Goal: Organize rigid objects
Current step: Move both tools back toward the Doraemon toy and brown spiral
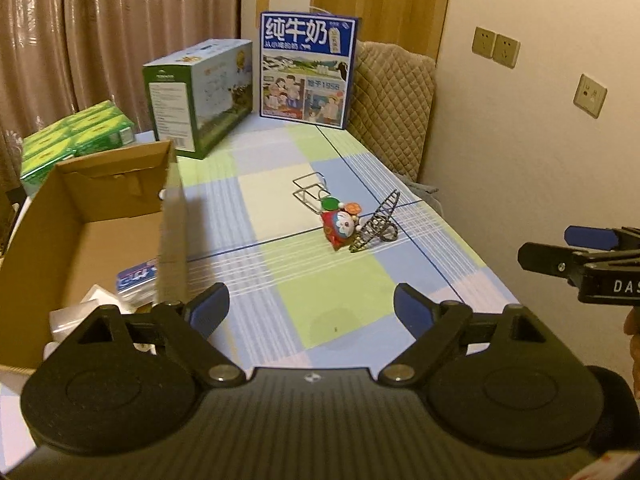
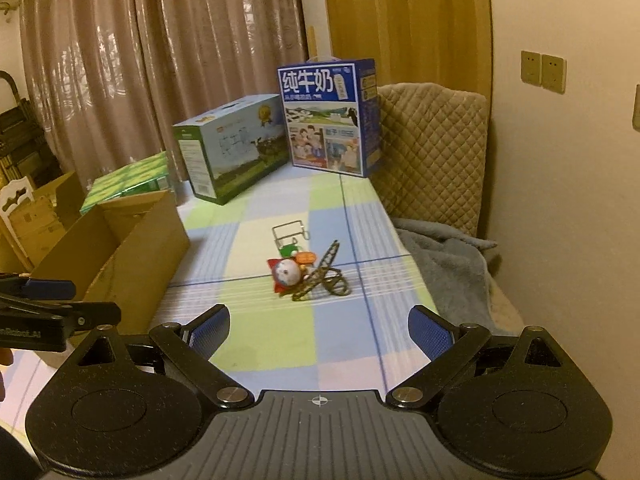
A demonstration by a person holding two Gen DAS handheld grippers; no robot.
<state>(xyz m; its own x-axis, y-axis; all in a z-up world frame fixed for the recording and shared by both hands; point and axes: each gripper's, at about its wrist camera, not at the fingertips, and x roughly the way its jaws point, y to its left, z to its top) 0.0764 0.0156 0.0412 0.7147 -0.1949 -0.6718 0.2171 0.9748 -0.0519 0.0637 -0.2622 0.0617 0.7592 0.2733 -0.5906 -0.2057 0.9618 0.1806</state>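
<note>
Both grippers, left gripper [image 1: 311, 307] and right gripper [image 2: 319, 330], are wide apart and empty; approach the toy [image 2: 286, 274] slowly, avoiding the wire rack [image 2: 320, 276] touching it.

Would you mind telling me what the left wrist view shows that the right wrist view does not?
Only the left wrist view looks into the cardboard box, showing packets on its floor, plus a third wall socket. Only the right wrist view shows the grey blanket and furniture at far left. Both share the cartoon toy, the wire tower model, the two milk cartons and both open grippers, left and right.
</note>
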